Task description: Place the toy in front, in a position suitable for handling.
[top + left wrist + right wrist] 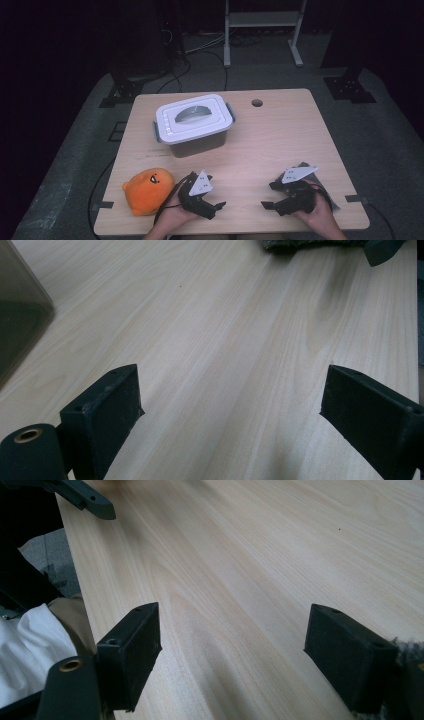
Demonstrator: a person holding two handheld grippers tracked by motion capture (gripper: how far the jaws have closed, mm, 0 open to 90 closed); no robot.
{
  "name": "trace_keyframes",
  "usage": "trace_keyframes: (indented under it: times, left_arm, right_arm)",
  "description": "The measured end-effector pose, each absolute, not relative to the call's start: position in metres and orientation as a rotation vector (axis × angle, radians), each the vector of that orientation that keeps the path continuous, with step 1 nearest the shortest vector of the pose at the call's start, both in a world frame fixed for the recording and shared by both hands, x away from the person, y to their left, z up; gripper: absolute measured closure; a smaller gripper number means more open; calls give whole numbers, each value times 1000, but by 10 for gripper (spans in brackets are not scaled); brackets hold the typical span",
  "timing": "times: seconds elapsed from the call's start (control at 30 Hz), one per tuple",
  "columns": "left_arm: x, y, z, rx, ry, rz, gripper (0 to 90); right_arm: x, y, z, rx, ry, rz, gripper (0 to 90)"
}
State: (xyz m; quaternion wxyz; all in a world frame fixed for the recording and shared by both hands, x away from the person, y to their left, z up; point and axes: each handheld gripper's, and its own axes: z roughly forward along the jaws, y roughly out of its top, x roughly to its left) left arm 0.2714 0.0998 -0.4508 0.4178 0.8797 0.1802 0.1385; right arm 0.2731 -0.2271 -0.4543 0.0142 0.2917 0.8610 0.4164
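Both grippers rested low at the near edge of the table (280, 130), each with its jaws spread wide and nothing between them. The left gripper (212, 204) lay just beside the orange plush (148, 190), which sat on the table on that gripper's outer side, behind and to the side of its fingers (112, 412) rather than ahead of them; those pointed across the bare wood toward the right gripper (269, 200). The plush lay with its long axis running roughly along the table's near edge, face up. The right gripper, fingers (132, 652) pointing back toward the left one, lay well apart from the toy, a dark cloth (305, 167) touching its far side. A lidded box (194, 122) stood farther up the table, beyond the left fingers and closer to them than to the right ones, its lid on. On this showing the left hand (172, 215) was much the nearer to the plush and would probably have to swing outward and turn its jaws toward the toy before any grasp across its short side.
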Motion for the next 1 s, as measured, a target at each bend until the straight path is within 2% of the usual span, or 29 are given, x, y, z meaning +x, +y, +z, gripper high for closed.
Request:
trace_keyframes:
  times: [0.37,1.0]
  left_arm:
    - [273,98,-441,2195,444,348,87]
    - [266,137,-389,2085,439,408,87]
  right_arm:
    - [274,-228,-455,899,2688,1304,212]
    - [273,-226,-454,903,2685,1305,212]
